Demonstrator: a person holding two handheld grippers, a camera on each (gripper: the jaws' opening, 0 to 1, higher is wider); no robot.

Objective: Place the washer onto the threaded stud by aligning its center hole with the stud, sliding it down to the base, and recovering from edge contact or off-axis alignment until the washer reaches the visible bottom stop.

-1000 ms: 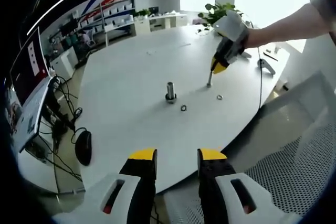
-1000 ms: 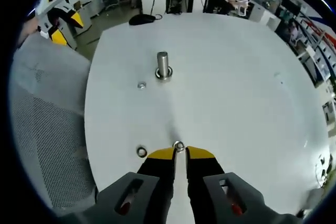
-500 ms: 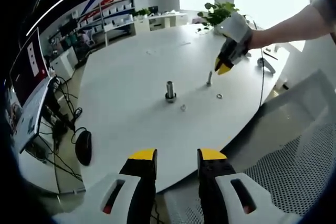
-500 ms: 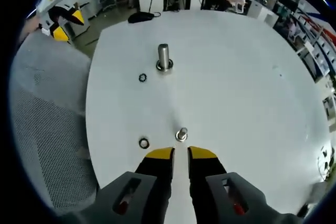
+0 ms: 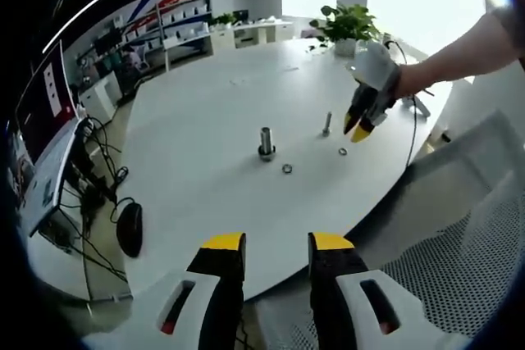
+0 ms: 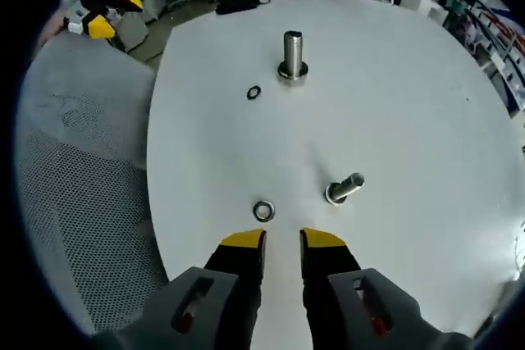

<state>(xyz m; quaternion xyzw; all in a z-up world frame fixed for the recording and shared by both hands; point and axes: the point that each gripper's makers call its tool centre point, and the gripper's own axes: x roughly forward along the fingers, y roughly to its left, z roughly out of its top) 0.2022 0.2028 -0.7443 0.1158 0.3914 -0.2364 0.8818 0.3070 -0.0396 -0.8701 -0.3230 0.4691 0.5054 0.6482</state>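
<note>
Steel washer [image 6: 262, 211] lies flat on tabletop [image 6: 410, 104]: thin, light, slippery. We pinch its rim edgewise. Right tongs [image 6: 282, 240] and left tongs [image 5: 276, 242] apart, empty.

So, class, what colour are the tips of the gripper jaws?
Yellow, on black jaws; clearest on the right gripper in the right gripper view.

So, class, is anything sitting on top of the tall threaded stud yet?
No. The tall threaded stud has a bare top, with only a collar at its base. One washer lies on the table beside it.
</note>
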